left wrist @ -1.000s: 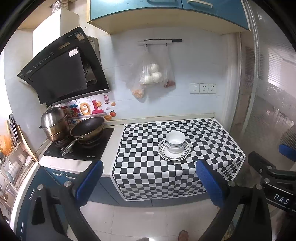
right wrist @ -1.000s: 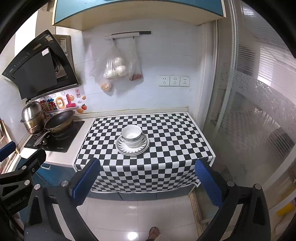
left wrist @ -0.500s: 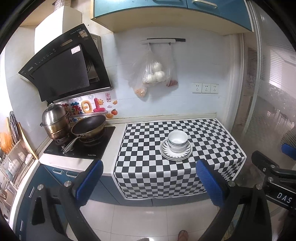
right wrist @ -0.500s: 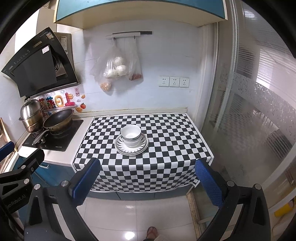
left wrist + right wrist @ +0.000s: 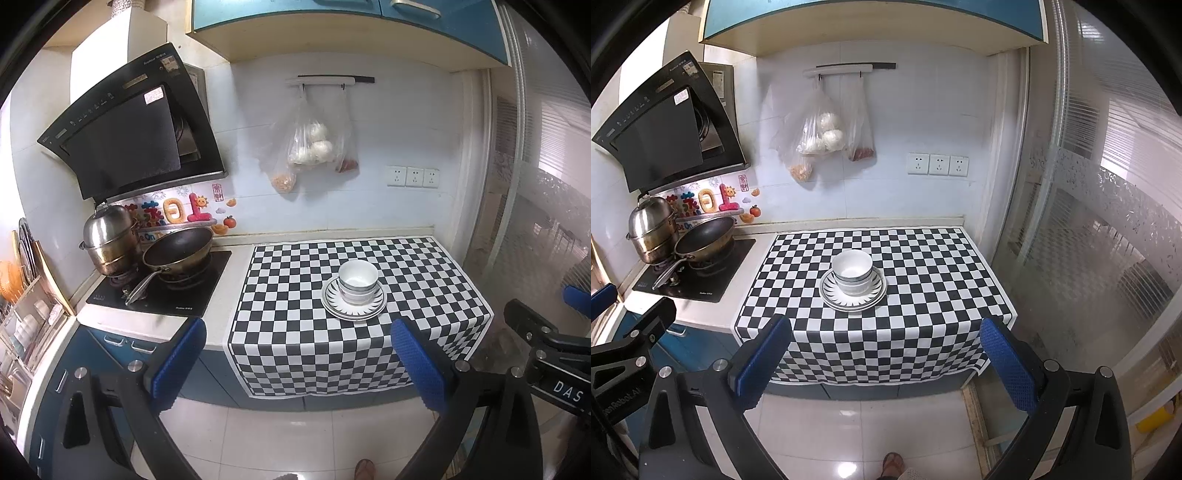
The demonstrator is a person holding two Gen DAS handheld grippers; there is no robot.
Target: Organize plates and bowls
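At centre frame in both views, the bowls (image 5: 358,281) sit nested on the plates (image 5: 354,307), one stack on the checked cloth (image 5: 295,332). Low in each view, the left gripper (image 5: 297,363) and right gripper (image 5: 886,360) hang spread wide and empty, well short of the counter. Risks, as I judge them: glazed rims could slip from a pinch; lifting the bowls may tilt or drag the plates; the loose cloth could slide.
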